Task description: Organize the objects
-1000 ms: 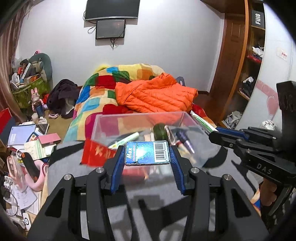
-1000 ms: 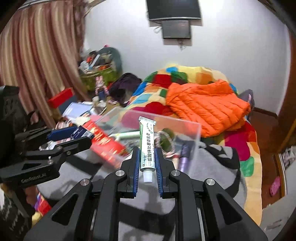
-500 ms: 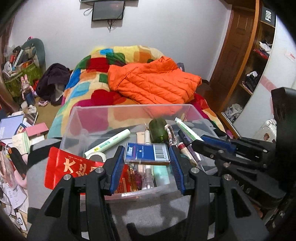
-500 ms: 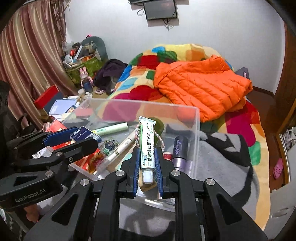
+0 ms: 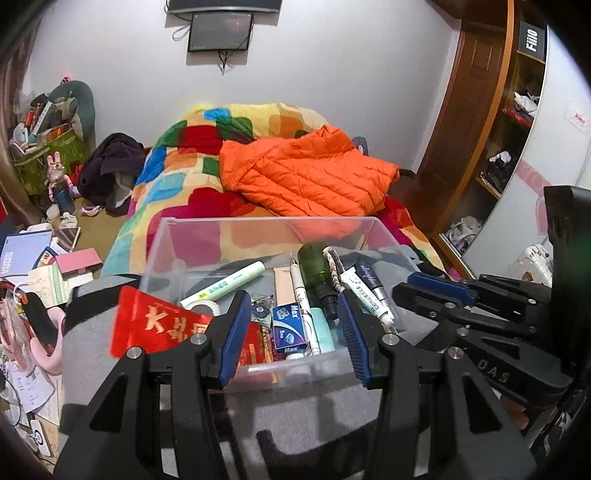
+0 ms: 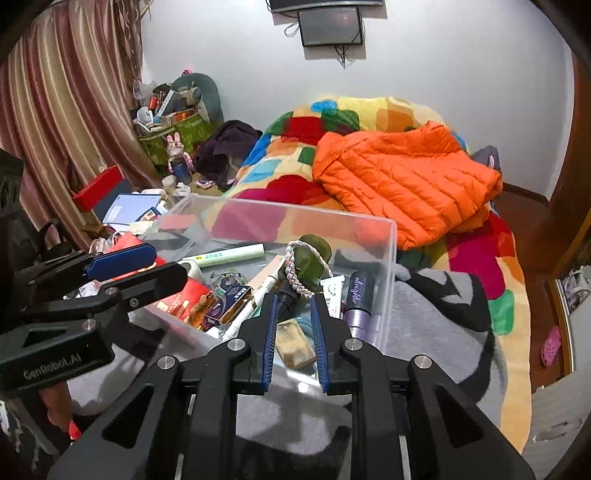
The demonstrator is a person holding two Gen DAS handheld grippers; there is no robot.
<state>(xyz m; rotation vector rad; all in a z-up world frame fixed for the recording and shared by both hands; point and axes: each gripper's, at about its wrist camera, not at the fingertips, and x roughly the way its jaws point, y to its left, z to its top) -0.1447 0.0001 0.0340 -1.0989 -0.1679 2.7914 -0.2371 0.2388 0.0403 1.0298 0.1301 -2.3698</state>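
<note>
White walls and a wall-mounted screen (image 5: 220, 31) stand behind a bed covered by a patchwork blanket (image 5: 192, 155), with an orange puffer jacket (image 5: 310, 177) spread across it. On the grey cloth (image 6: 436, 317) nearer to you sits the clear plastic bin (image 5: 258, 229), which takes the loose items.

Your left tongs (image 5: 291, 328) hover over the bin's near edge; their jaws are opening and nothing is pinched between the blue pads. The small blue "Max" box (image 5: 290, 328) lies free inside the bin, tilted among the other things, seen through the gap.

Your right tongs (image 6: 293, 332) also point down into the bin, on its right side. Their jaws are opening too and grip nothing. The white ointment tube (image 5: 365, 295) lies in the bin beside the purple tube (image 6: 358, 295), close to the right wall.

Also in the bin: a green bottle (image 6: 306, 266) with a braided band (image 6: 291, 266) looped around it, a pale green tube (image 5: 225, 286), a white pen (image 5: 303, 299), a roll of tape (image 5: 201, 306) and a tan block (image 6: 295, 343) just below your right tongs. A red packet with gold characters (image 5: 162, 325) hangs over the bin's left edge.

Off to the left, papers and boxes (image 5: 48, 266) clutter the floor.
</note>
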